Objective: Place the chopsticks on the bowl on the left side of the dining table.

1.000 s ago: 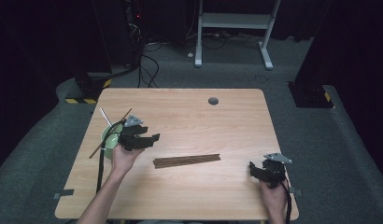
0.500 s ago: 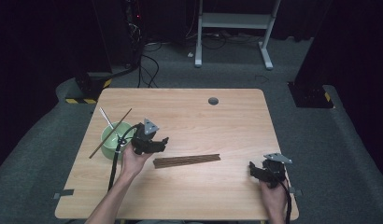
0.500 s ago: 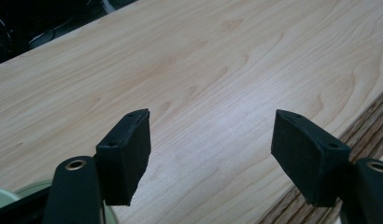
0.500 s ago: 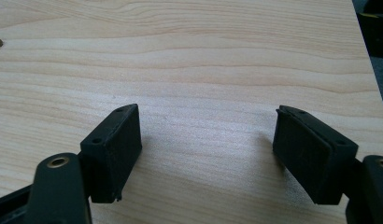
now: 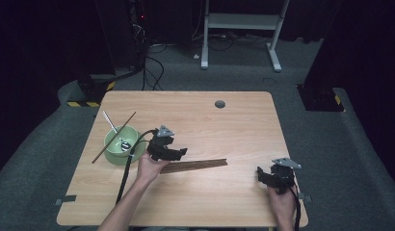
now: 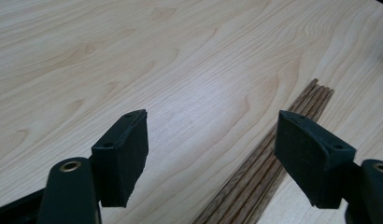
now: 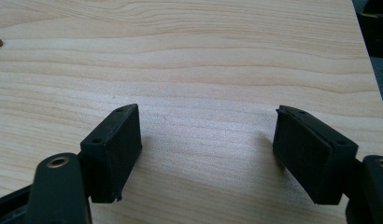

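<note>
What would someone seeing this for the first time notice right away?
Probably the left gripper, jaws wide open, poised over the near end of a bundle of dark wooden chopsticks lying mid-table. Left of it stands a green bowl holding a spoon, with one chopstick leaning across its rim. The right gripper rests open near the table's front right corner.
</note>
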`<state>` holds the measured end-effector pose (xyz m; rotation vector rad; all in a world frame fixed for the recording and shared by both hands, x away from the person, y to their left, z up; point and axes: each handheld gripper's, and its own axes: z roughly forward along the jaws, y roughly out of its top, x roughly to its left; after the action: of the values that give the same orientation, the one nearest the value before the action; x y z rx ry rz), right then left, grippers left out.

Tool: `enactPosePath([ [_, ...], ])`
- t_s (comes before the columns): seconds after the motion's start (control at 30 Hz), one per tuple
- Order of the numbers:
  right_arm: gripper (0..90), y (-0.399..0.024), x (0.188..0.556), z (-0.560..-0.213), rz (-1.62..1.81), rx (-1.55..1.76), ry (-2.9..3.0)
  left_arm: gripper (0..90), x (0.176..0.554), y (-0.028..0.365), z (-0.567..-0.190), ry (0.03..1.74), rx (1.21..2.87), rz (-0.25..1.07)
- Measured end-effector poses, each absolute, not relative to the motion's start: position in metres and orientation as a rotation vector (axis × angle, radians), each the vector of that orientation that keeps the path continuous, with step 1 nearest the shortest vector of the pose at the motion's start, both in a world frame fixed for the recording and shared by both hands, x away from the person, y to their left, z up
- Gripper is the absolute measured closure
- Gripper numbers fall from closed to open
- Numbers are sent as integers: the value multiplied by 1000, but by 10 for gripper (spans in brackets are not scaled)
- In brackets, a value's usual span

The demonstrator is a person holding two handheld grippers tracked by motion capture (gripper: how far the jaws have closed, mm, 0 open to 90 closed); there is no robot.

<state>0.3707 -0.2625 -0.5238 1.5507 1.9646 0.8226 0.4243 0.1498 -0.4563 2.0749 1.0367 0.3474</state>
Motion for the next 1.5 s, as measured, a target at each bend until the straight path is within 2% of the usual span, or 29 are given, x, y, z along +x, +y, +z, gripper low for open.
enactPosePath([
  [0.43,235,-262,371,-524,822,1552,1964,267,427,125,-472,1015,2084,278],
  [1.07,235,-262,371,-524,823,1552,1965,406,428,107,-504,1059,2128,259],
  [1.5,235,-262,371,-524,822,1551,1965,487,432,103,-512,1071,2136,242],
])
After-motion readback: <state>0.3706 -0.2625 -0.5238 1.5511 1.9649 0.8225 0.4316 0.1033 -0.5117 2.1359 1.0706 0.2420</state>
